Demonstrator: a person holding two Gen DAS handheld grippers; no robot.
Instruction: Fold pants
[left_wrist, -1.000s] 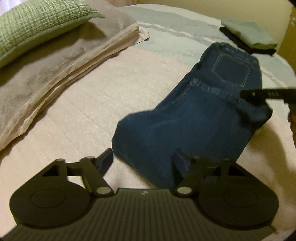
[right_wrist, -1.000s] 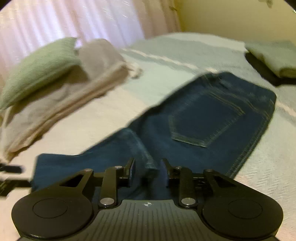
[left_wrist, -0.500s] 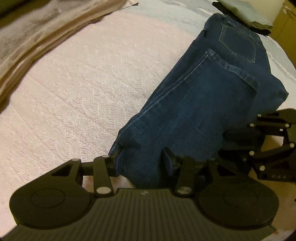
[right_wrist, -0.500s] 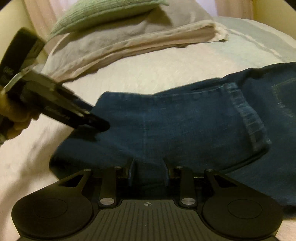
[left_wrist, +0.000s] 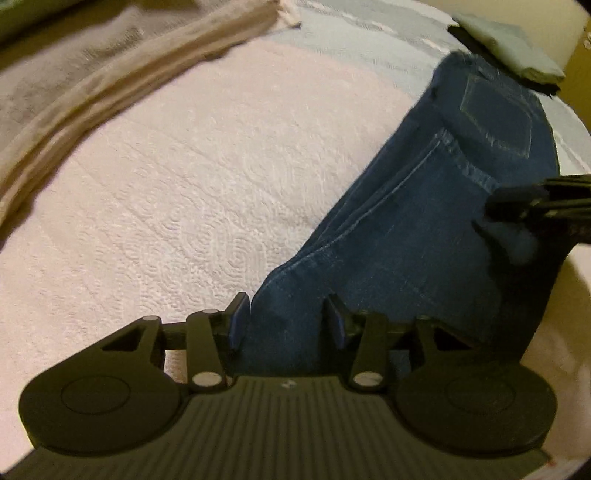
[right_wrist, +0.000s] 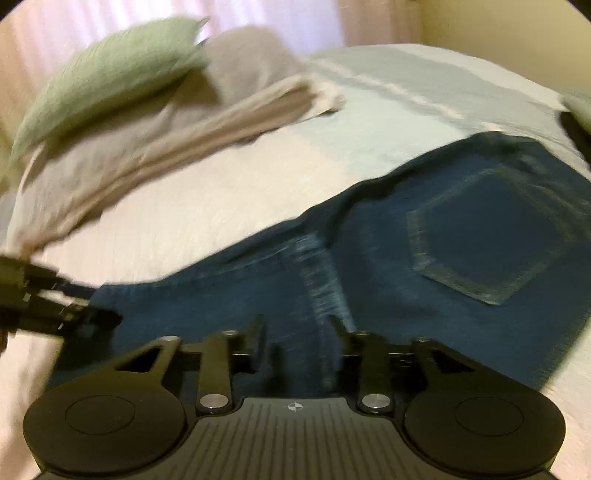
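Left hand-held gripper (left_wrist: 287, 316) sits low over the near corner of the folded jeans (left_wrist: 424, 229), its two pads partly apart with a ridge of denim between them. Whether the pads press the cloth cannot be told; a thin gap shows at the left pad.

Right hand-held gripper (right_wrist: 297, 338) is opening, jaws at middling width. Denim and a pale stitched hem lie between the pads, but blur hides any contact; no grip is evident. In the left wrist view this gripper enters from the right edge, over the jeans, cut off by the frame.

The jeans lie on the bed (left_wrist: 166, 192), folded into a thick band, back pocket (right_wrist: 491, 240) facing up. Their near edge is hidden under both gripper bodies.

Beyond the jeans, toward the head of the bed, a grey-beige pillow (right_wrist: 207, 110) carries a green cushion (right_wrist: 107, 81); both are smeared by motion. Past the waist end of the jeans sits a stack of folded clothes (left_wrist: 513, 48), pale green over something dark, partly cut off at the frame edge. The right wrist view is blurred throughout, so fine seams are hard to read.
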